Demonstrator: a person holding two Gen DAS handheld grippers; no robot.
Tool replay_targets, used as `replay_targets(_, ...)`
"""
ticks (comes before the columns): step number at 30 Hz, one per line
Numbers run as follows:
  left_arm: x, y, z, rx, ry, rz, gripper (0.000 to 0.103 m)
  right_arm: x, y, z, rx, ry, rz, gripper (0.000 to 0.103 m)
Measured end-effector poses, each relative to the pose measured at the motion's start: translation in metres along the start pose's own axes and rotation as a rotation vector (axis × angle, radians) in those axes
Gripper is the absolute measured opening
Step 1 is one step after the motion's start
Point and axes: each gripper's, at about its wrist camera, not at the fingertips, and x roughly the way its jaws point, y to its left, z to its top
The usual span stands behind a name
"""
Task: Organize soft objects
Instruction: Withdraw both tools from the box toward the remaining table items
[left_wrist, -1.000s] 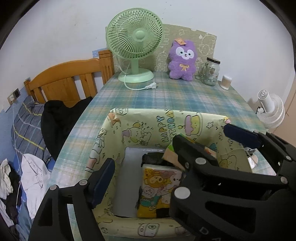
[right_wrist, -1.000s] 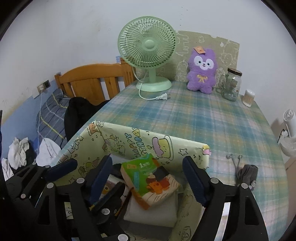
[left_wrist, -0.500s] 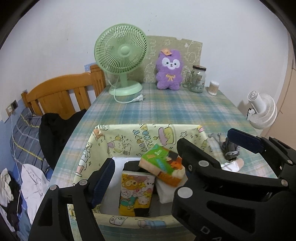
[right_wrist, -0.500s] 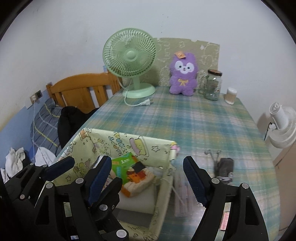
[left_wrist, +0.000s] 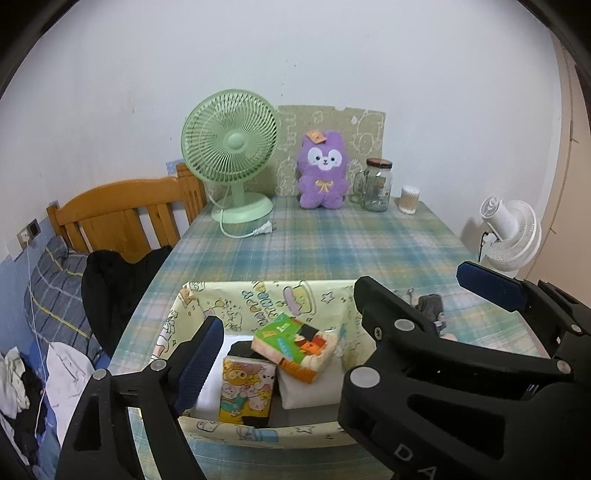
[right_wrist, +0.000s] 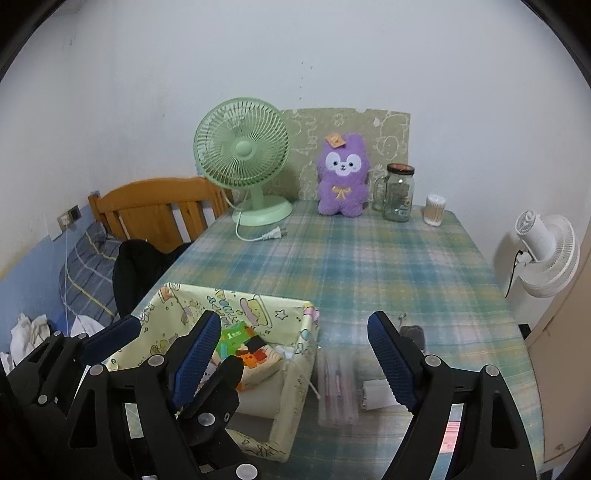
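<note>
A pale yellow cartoon-print fabric bin (left_wrist: 236, 295) (right_wrist: 295, 332) stands near the table's front edge. Inside lie a green-and-orange tissue pack (left_wrist: 293, 345) (right_wrist: 243, 347), a yellow cartoon tissue pack (left_wrist: 247, 387) and a white folded item (left_wrist: 310, 387). A purple plush toy (left_wrist: 324, 170) (right_wrist: 343, 175) sits at the back. My left gripper (left_wrist: 343, 321) is open and empty above the bin. My right gripper (right_wrist: 295, 358) is open and empty over the bin's right wall.
A green desk fan (right_wrist: 243, 155), a glass jar (right_wrist: 397, 194) and a cotton-swab tub (right_wrist: 434, 209) stand along the back. A clear pouch (right_wrist: 338, 384), a white roll (right_wrist: 375, 393) and a grey item (right_wrist: 412, 334) lie right of the bin. A white fan (right_wrist: 546, 254) stands off-table right.
Both grippers have pulled back and up from the bin, staying open. The green-and-orange tissue pack now rests inside the bin, farther from both cameras.
</note>
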Motion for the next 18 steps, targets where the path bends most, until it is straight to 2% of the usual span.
replay_targets(10,-0.021,-0.027,0.005,0.012,-0.058,-0.013,0.090,-0.032,-0.021,0.001,0.017,-0.059,-0.026,0.086)
replay_targets(18,-0.036,-0.048,0.003,0.019,-0.110,-0.022,0.095,-0.056,-0.038,0.000,0.016,-0.121,-0.071,0.093)
